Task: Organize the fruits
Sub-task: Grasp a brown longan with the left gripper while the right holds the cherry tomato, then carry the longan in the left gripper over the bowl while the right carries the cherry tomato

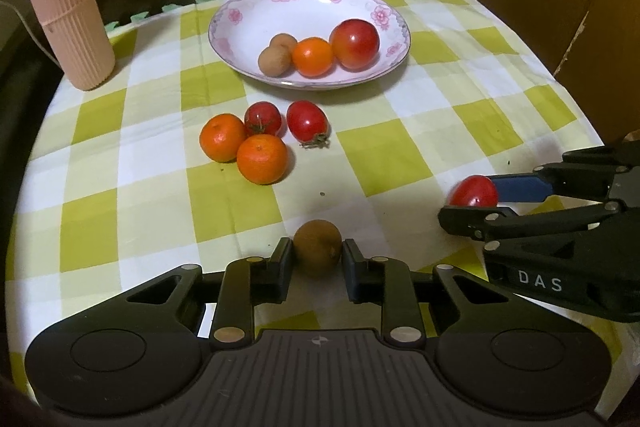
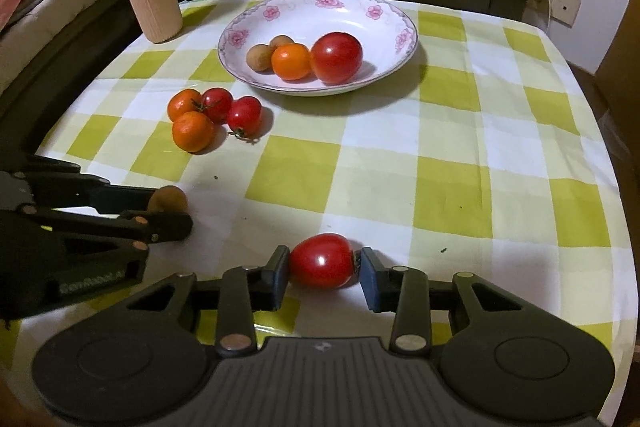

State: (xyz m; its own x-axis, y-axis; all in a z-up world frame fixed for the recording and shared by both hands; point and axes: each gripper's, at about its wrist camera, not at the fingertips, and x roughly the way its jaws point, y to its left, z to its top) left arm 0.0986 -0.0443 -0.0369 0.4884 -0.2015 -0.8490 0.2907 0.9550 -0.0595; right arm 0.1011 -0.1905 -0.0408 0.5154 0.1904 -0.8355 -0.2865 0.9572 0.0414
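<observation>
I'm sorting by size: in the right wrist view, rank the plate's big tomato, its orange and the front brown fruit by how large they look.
1. big tomato
2. orange
3. front brown fruit

All sit together in the plate, so nearness barely skews this.

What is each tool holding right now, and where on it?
Left tool grips the brown fruit by its two sides. Right tool pinches the tomato end to end.

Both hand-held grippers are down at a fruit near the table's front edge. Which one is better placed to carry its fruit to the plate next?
Left, narrowly. The left hand-held gripper is shut on the brown fruit, pads pressing both sides. The right hand-held gripper brackets the small tomato, but its right pad looks barely touching. The plate lies similarly far from both.
</observation>
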